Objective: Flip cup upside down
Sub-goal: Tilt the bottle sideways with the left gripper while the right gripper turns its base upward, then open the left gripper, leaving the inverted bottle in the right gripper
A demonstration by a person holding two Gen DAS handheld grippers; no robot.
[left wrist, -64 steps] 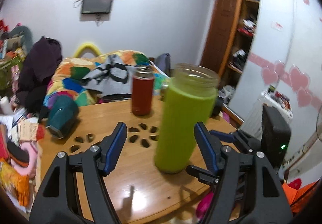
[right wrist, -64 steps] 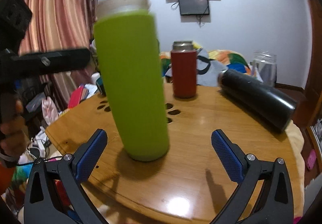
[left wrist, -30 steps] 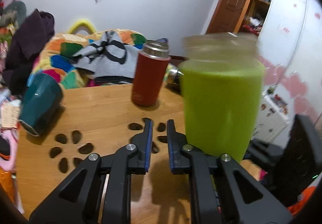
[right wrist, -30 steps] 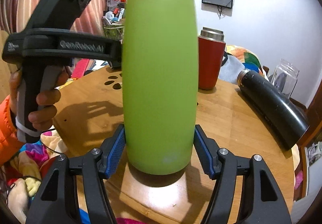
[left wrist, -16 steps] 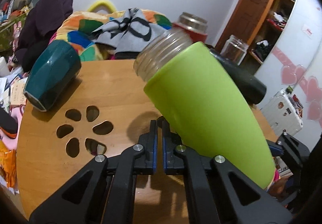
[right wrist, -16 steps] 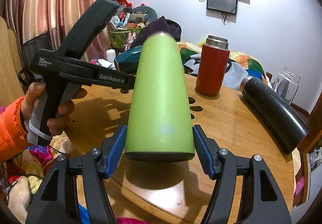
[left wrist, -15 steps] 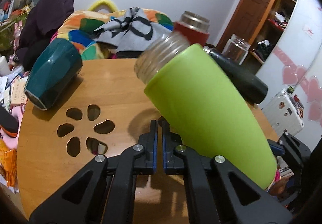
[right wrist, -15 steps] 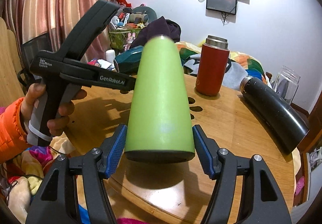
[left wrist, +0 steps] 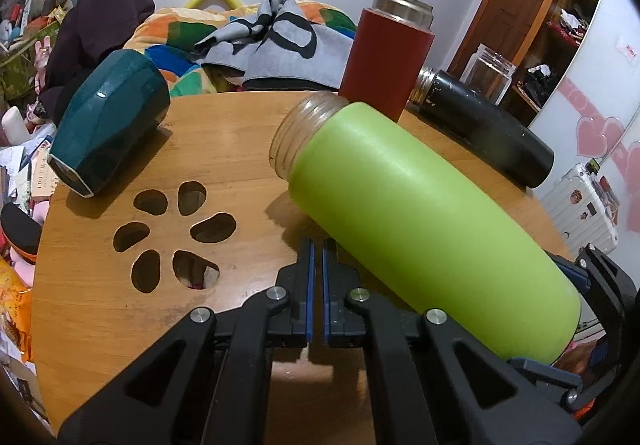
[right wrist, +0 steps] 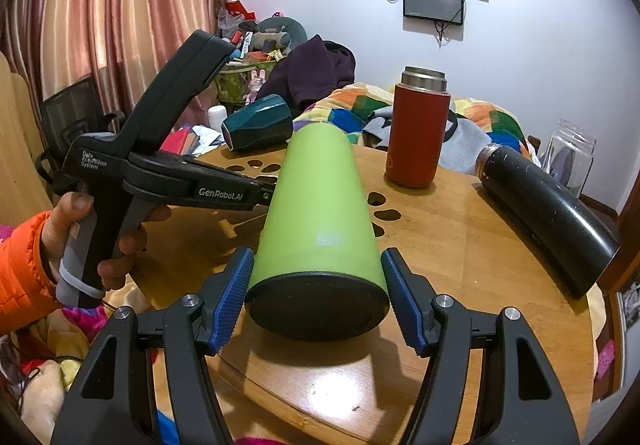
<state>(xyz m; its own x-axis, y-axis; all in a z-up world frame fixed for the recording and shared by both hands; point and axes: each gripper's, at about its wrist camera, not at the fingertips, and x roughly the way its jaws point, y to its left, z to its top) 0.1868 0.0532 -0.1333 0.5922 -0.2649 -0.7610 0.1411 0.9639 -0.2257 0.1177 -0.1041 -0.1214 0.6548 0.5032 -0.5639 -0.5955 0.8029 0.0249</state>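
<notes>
Lime-green cup point(left wrist: 420, 217), tall and slightly tapered, clear threaded glass neck with no lid, flat black base point(right wrist: 318, 305). Tipped way over, almost horizontal, mouth pointing toward the table's middle, base end raised near the table's edge.

We see even indoor light, glare patches on the wooden table point(right wrist: 328, 381), soft shadows beneath the green cup point(left wrist: 420, 221), sharp focus, fisheye bending, dark vignetted corners.
</notes>
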